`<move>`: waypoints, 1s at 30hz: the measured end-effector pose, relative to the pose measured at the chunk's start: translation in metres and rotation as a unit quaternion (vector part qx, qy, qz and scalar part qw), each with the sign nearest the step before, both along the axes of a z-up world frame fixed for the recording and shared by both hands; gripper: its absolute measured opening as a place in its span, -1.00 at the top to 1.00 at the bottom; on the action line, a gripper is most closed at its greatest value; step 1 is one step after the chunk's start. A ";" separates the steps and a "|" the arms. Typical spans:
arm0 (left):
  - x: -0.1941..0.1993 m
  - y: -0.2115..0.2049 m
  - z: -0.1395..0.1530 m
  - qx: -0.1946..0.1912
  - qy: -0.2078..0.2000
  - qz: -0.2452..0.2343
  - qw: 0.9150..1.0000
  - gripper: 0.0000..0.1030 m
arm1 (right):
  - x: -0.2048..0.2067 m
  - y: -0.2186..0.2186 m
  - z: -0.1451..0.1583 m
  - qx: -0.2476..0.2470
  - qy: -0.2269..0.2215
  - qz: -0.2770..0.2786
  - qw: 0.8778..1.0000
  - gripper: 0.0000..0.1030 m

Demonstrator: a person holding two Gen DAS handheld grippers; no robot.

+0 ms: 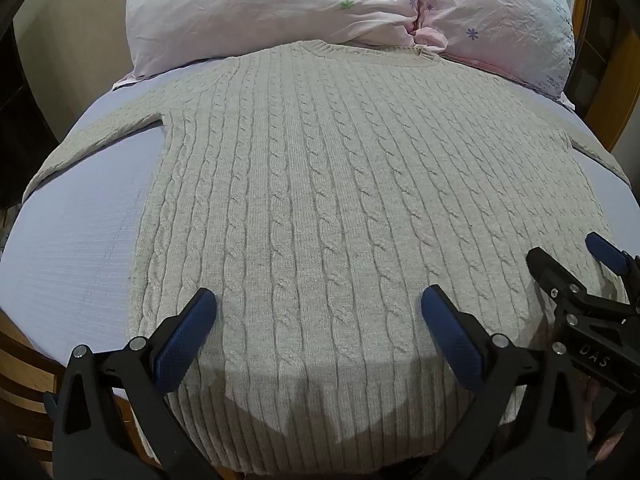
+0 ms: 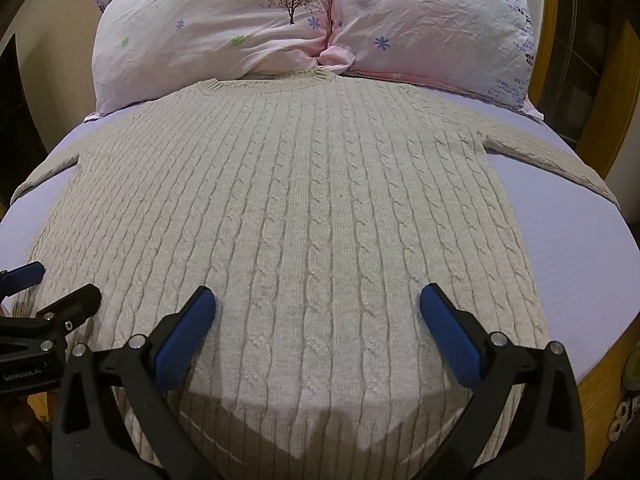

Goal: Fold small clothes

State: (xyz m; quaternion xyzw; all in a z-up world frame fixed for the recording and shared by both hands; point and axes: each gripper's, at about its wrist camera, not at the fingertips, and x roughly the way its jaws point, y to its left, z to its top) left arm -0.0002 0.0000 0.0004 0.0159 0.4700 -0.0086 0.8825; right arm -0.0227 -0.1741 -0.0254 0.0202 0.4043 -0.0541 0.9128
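We hold both claws wide over the hem at the bottom of each frame — left gripper (image 1: 319, 310) and right gripper (image 2: 318, 308) gripping nothing. The cable-knit sweater (image 1: 320, 200) lies flat on the lavender sheet (image 1: 80, 248), filling mid-frame, its collar touching the pink pillows (image 1: 280, 12) at the top.

Lavender bed (image 2: 580, 248) (pink pillows (image 2: 432, 28)), wooden frame (image 2: 596, 392)

Cream cable-knit sweater (image 1: 320, 184), flat, unfolded, sleeves outspread
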 end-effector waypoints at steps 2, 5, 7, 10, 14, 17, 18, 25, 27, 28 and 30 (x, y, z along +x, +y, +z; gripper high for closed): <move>0.000 0.000 0.000 0.000 0.000 0.000 1.000 -0.97 | 0.000 0.000 0.000 0.000 0.000 0.000 1.000 -0.97; 0.000 0.000 0.000 0.000 0.000 0.000 1.000 -0.97 | 0.000 0.000 0.000 0.000 0.000 0.000 1.000 -0.97; 0.000 0.000 0.000 0.000 0.000 0.000 1.000 -0.97 | 0.000 0.000 0.000 0.000 0.000 0.000 1.000 -0.97; 0.000 0.000 0.000 0.000 -0.001 0.000 1.000 -0.97 | 0.000 0.000 0.000 0.000 0.000 0.000 1.000 -0.97; 0.000 0.000 0.000 0.000 -0.001 0.000 1.000 -0.97 | 0.000 0.000 0.000 0.000 -0.001 0.000 1.000 -0.97; 0.000 0.000 0.000 0.001 -0.002 -0.001 1.000 -0.97 | 0.000 0.000 0.000 -0.004 -0.005 0.008 1.000 -0.97; 0.000 0.000 0.000 0.002 -0.004 -0.002 1.000 -0.97 | -0.001 -0.001 0.001 -0.004 -0.011 0.016 1.000 -0.97; -0.007 0.001 0.004 0.003 -0.042 -0.016 0.999 -0.97 | -0.001 -0.084 0.043 0.114 -0.072 0.046 0.990 -0.97; -0.005 0.003 0.007 0.000 -0.051 -0.030 0.998 -0.97 | 0.003 -0.145 0.065 0.124 -0.106 -0.040 0.986 -0.97; -0.007 0.003 0.008 0.000 -0.060 -0.037 0.998 -0.97 | 0.007 -0.176 0.071 0.131 -0.114 -0.084 0.981 -0.97; -0.006 0.007 0.012 0.001 -0.087 -0.043 0.995 -0.97 | 0.017 -0.248 0.073 0.161 -0.114 -0.181 0.963 -0.92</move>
